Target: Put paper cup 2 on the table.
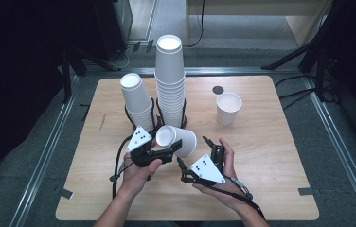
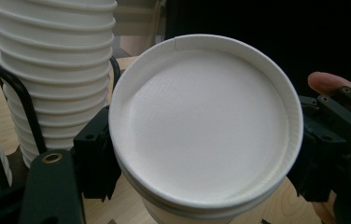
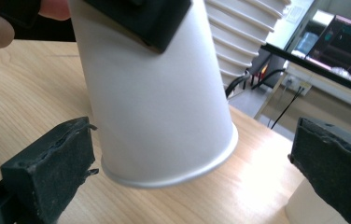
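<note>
White paper cup (image 1: pixel 177 140) was pinched by left gripper (image 1: pixel 169 152), held tilted above wooden counter (image 1: pixel 271 156) nr. stacks. Right gripper (image 1: pixel 197 153) was spread beside it. Judged mid-handover; next, cup's base to be clamped w/ right.

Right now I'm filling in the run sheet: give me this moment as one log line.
left gripper: shut on tilted paper cup | right gripper: open, beside cup | two cup stacks in rack | single cup upright on table

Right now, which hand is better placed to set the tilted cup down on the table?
Probably the left. The left gripper is shut on the cup, which tilts above the table. The right gripper is open beside it, pads off the cup.
</note>
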`<state>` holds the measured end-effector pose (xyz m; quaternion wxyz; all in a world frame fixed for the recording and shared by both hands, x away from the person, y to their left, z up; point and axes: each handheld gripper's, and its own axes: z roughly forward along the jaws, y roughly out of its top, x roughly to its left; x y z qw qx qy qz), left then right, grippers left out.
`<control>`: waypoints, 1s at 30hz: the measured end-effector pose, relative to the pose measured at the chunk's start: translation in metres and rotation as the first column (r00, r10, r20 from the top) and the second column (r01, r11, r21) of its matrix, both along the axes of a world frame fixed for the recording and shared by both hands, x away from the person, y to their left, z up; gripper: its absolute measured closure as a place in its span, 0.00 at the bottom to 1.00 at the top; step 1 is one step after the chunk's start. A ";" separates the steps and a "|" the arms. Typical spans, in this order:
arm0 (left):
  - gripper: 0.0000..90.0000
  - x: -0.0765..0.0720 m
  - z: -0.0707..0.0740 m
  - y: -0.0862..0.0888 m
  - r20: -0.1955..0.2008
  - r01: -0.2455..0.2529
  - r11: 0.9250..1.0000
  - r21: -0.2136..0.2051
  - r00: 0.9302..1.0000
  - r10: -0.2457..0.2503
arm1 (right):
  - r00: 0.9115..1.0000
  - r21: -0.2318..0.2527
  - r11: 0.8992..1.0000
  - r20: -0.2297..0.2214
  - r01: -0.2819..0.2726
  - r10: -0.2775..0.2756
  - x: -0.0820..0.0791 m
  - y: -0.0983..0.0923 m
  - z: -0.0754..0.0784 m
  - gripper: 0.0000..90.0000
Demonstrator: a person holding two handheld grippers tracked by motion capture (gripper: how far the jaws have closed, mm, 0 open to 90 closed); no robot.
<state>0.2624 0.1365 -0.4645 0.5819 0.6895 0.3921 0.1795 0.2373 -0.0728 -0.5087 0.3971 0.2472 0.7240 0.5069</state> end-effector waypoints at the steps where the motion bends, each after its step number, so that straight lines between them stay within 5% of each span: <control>1: 0.27 0.000 0.000 0.000 0.003 -0.002 1.000 -0.001 1.000 0.002 | 1.000 0.013 1.000 -0.009 0.004 -0.004 0.000 -0.001 0.001 0.00; 10: 0.27 0.001 -0.001 -0.001 0.035 -0.015 1.000 0.007 0.999 0.015 | 0.994 0.145 0.988 -0.100 0.056 -0.042 0.001 -0.013 0.008 0.04; 18: 0.27 0.003 -0.003 0.003 0.039 -0.033 0.999 -0.009 0.999 0.033 | 0.983 0.199 0.976 -0.177 0.091 -0.055 -0.001 -0.017 0.009 0.03; 22: 0.27 0.003 -0.004 0.003 0.047 -0.046 0.999 -0.022 0.998 0.047 | 0.971 0.278 0.953 -0.233 0.121 -0.055 0.000 -0.020 0.012 0.04; 30: 0.27 0.003 -0.004 0.002 0.055 -0.040 0.999 -0.017 0.998 0.041 | 0.944 0.423 0.886 -0.328 0.187 -0.042 -0.002 -0.023 0.018 0.05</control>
